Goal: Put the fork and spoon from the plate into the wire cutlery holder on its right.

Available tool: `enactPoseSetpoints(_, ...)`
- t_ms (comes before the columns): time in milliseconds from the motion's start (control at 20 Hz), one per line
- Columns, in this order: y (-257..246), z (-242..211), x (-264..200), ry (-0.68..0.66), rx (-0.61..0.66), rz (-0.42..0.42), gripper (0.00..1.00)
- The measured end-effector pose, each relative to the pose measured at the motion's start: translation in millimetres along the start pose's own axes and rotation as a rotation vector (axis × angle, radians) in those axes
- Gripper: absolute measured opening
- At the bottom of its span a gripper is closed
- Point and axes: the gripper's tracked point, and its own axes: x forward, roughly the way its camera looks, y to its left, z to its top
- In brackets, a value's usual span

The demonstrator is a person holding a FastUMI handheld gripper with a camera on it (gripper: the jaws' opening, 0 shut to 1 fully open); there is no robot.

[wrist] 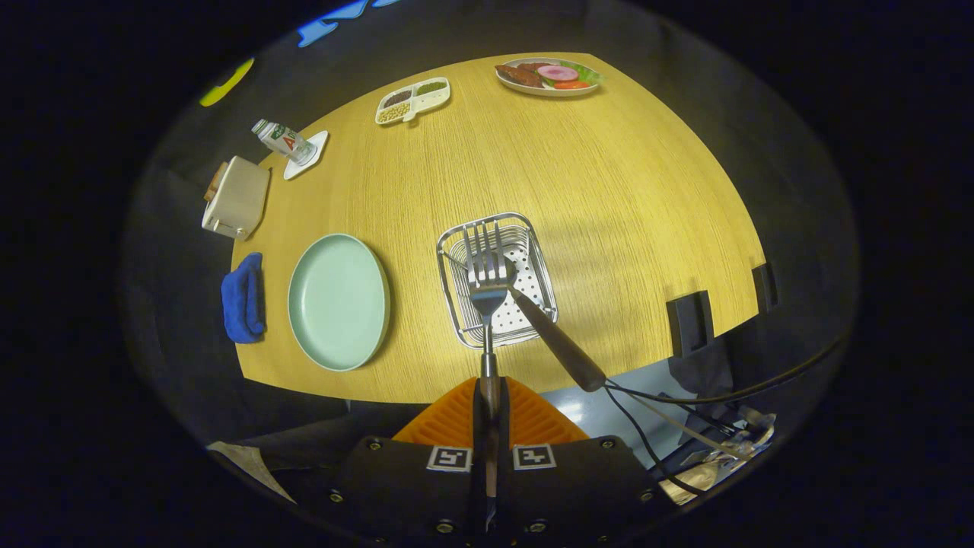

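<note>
Fork [487,285] is clamped by its handle between the closed fingers [487,411] and held tines-forward above the wire holder [456,304], near the table's [609,190] front edge. Spoon [559,342] is seemingly already leaning in the holder, handle jutting out over that edge. The plate [338,301] beside it is bare. The drop-in step is in hand: lowering into the basket is called for, then release.

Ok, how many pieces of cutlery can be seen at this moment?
2. The fork is clamped by its handle in the gripper, tines over the wire cutlery holder. The spoon already leans in that holder, handle sticking out.
</note>
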Motion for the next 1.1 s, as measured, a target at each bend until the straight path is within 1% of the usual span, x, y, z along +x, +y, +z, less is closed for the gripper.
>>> enactPoseSetpoints(250,-2,-4,6,0.052,0.058,0.006,0.06)
enactPoseSetpoints(400,-3,-2,6,0.059,0.065,-0.005,0.07)
enactPoseSetpoints(500,2,1,4,0.055,0.079,0.02,0.09)
enactPoseSetpoints(550,7,3,4,0.051,0.089,0.04,0.19)
enactPoseSetpoints(600,7,6,3,0.042,0.097,0.039,0.28)
enactPoseSetpoints(650,6,6,7,0.036,0.103,0.033,0.33)
enactPoseSetpoints(700,7,8,6,0.034,0.109,0.04,0.35)
enactPoseSetpoints(750,6,7,4,0.033,0.113,0.038,0.46)
enactPoseSetpoints(800,6,6,4,0.032,0.118,0.04,0.49)
enactPoseSetpoints(1100,8,5,1,0.016,0.141,0.046,0.49)
